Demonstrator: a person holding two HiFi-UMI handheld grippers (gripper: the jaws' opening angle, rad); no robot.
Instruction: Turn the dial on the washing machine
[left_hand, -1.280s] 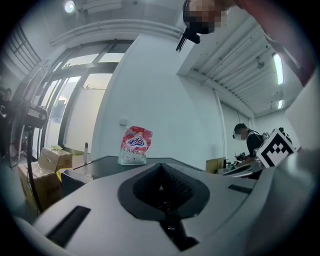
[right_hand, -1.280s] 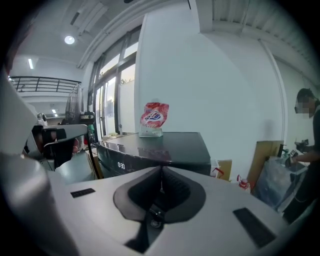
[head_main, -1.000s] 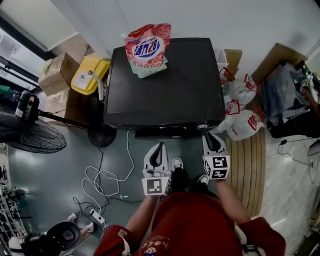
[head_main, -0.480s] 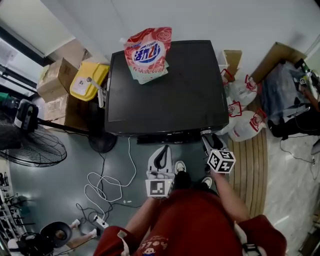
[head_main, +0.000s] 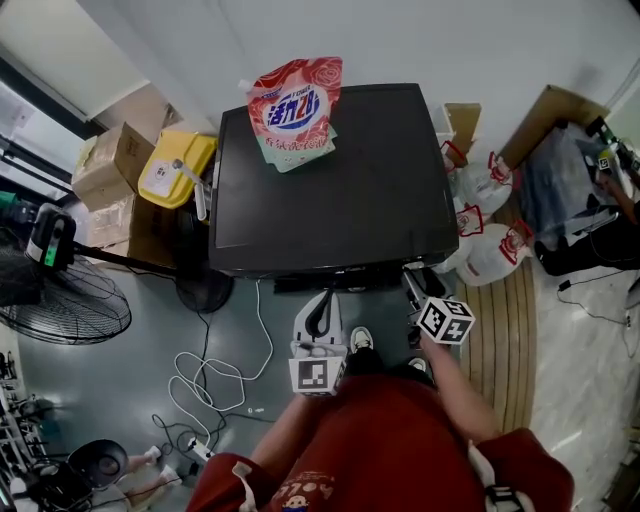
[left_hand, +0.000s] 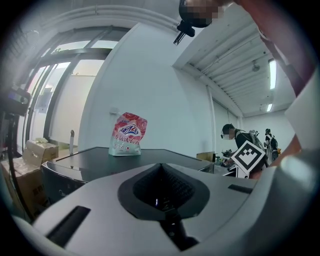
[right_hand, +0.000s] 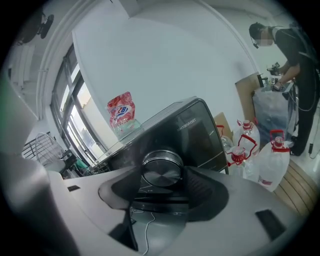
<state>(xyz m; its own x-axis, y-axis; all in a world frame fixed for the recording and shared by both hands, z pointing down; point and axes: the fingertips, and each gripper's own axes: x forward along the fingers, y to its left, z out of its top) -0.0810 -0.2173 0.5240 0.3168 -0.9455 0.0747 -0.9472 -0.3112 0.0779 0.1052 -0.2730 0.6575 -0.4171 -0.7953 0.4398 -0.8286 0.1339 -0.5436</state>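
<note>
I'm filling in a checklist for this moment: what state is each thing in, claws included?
Right claw, open round the dial, jaws just been opening.
Dial, between those jaws, not clamped.
Left claw, shut, empty.
Bag, upright on the washer.
Jugs, upright on the floor, capped.

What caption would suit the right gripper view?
Right gripper, jaws just opening, straddles the silver dial on the black washing machine.

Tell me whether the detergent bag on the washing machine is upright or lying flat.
Upright: the detergent bag stands on its base atop the washing machine.
</note>
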